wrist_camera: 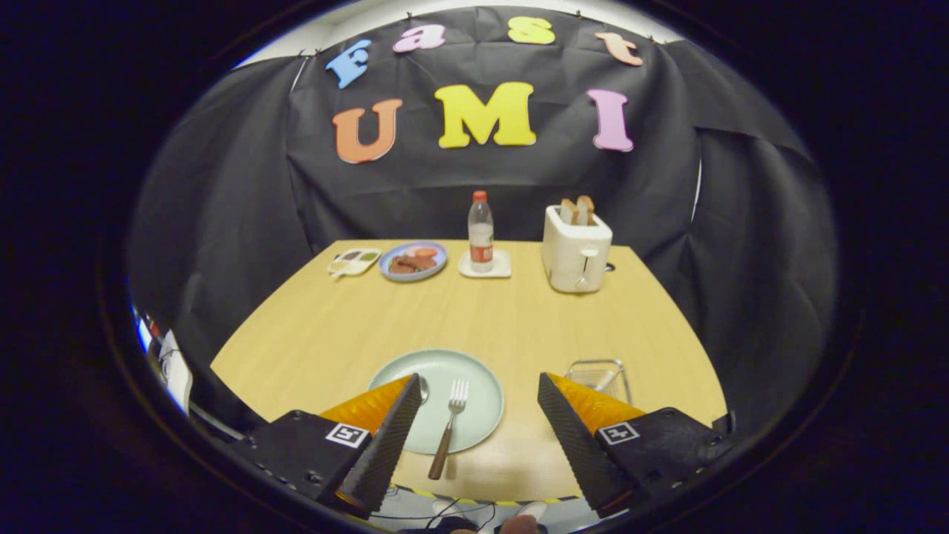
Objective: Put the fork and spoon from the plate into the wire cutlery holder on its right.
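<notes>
Pale green and smooth, the round plate (474, 371) sits at the near edge of the light wood-grain table (482, 311). On it lies the fork (449, 426), metal tines pointing away and its dark brown handle reaching over the plate's near rim onto the table. The spoon (423, 389) lies left of the fork; just its shiny bowl peeks out beside the left finger. The wire cutlery holder (599, 376), a thin metal basket, stands just right of the plate, partly hidden by the right finger. The gripper (478, 389) hovers over the plate with its ridged fingers spread wide, holding nothing, the fork lying between them. Beyond, at the far edge, stand a boxy cream toaster (575, 252) with bread slices, a clear bottle (480, 233) on a white coaster, and a blue plate of food (412, 261).
</notes>
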`<state>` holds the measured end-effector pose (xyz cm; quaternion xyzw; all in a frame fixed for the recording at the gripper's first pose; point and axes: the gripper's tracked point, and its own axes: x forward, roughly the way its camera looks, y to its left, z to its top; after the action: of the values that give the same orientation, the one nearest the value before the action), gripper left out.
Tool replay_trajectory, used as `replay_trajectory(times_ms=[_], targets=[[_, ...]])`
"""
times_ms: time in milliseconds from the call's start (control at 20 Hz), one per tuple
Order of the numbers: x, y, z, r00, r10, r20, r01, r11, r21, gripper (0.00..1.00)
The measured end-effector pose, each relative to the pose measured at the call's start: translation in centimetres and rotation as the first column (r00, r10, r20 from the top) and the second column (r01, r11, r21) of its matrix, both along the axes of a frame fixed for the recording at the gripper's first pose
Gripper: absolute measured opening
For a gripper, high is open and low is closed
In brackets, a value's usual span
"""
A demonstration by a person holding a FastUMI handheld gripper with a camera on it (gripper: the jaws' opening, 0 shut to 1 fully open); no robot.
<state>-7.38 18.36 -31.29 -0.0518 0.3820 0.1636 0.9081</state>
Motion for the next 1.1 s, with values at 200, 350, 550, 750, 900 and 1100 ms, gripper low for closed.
replay_trajectory(times_ms=[200, 350, 550, 750, 900, 1100], targets=[[-1.3, 1.7, -6.3, 0.995, -0.001, -0.102, -0.006, 0.998, -0.064, 0.96], [-2.0, 2.4, -9.7, 0.986, 0.003, -0.169, -0.019, 0.995, -0.094, 0.95], [-2.4, 2.8, -12.8, 0.975, 0.000, -0.220, -0.032, 0.989, -0.143, 0.79], [-2.6, 3.1, -14.6, 0.963, -0.017, -0.268, -0.029, 0.985, -0.168, 0.52], [-2.6, 3.0, -15.3, 0.954, -0.044, -0.298, -0.015, 0.981, -0.192, 0.27], [-2.2, 2.5, -14.9, 0.938, -0.064, -0.339, -0.015, 0.974, -0.227, 0.07]])
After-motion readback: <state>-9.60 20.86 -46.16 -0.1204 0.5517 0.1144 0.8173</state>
